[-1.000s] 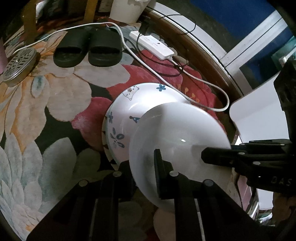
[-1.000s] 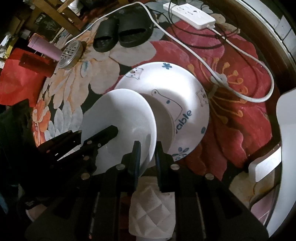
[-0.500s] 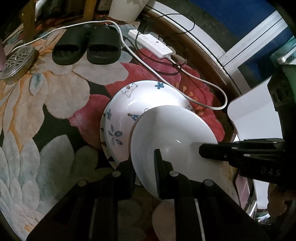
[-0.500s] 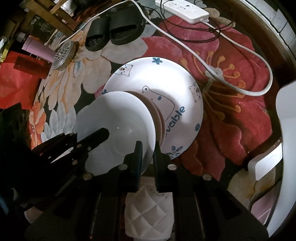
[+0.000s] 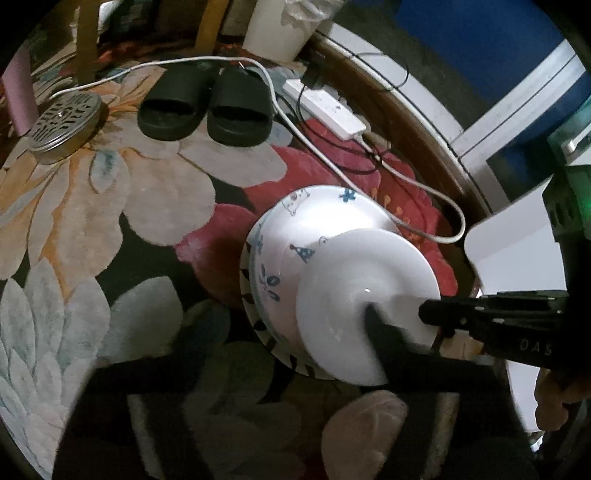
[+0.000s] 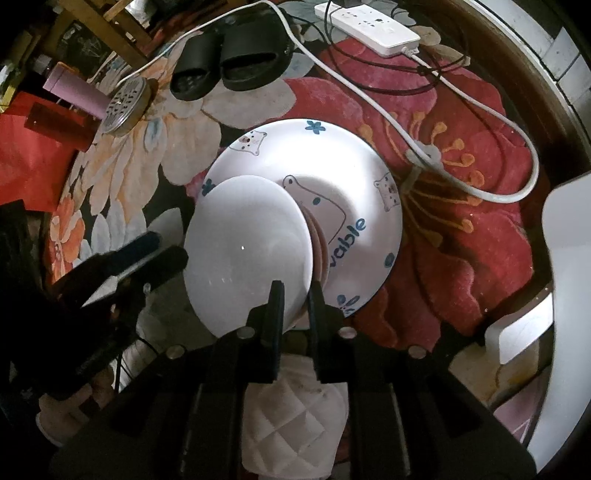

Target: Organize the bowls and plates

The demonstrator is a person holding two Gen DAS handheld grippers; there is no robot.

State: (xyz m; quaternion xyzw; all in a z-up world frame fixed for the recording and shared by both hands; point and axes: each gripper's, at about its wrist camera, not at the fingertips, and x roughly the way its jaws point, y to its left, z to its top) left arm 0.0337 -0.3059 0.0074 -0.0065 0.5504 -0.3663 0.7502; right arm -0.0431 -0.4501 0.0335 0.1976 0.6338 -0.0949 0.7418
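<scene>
White porcelain at centre: a plain white bowl (image 6: 245, 251) sits tilted over the bear-printed plate (image 6: 354, 184) on the flowered rug (image 5: 74, 229). Left of the bowl, the left gripper (image 6: 155, 254) has just been opening — its jaws now stand spread, one finger inside the bowl, one outside, neither pressing it. At the bowl's near rim, the right gripper (image 6: 295, 295) pinches the edge, fingers pressed together on it. Beyond the plate lie black slippers (image 5: 207, 107) — and, farther right, a white power strip (image 6: 369, 22).
</scene>
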